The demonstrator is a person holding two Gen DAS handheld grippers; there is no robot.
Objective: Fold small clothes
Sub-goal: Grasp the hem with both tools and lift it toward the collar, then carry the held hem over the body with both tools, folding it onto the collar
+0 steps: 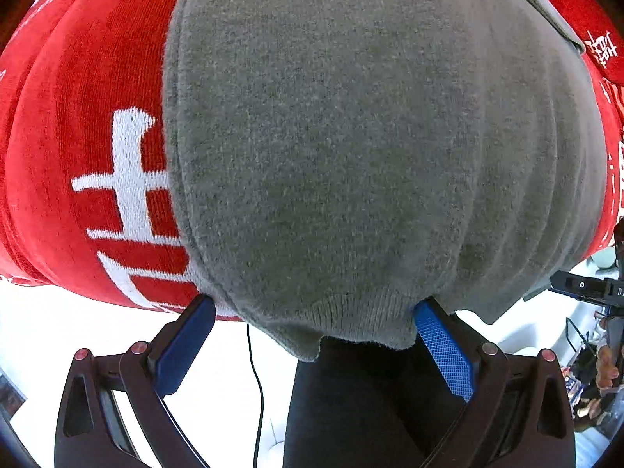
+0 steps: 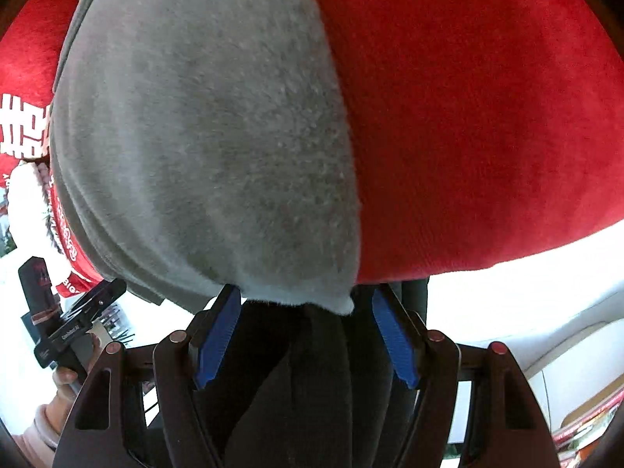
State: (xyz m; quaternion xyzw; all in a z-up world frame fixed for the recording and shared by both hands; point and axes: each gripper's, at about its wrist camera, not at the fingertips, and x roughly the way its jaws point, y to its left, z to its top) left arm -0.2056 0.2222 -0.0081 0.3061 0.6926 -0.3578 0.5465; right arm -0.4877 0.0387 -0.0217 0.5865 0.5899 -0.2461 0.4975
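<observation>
Gaping wide, both grippers – left gripper [image 1: 316, 321], right gripper [image 2: 304, 312] – straddle the grey garment's [image 1: 331, 136] hem; whether the pads touch it is unclear.

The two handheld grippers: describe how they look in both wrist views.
Both match. The left gripper and right gripper each have dark, almost black linkage arms with triangular cut-outs and reddish round pivot pins. Their fingers carry blue ridged pads. A pale pink sleeve shows at the right view's lower left edge.
</observation>
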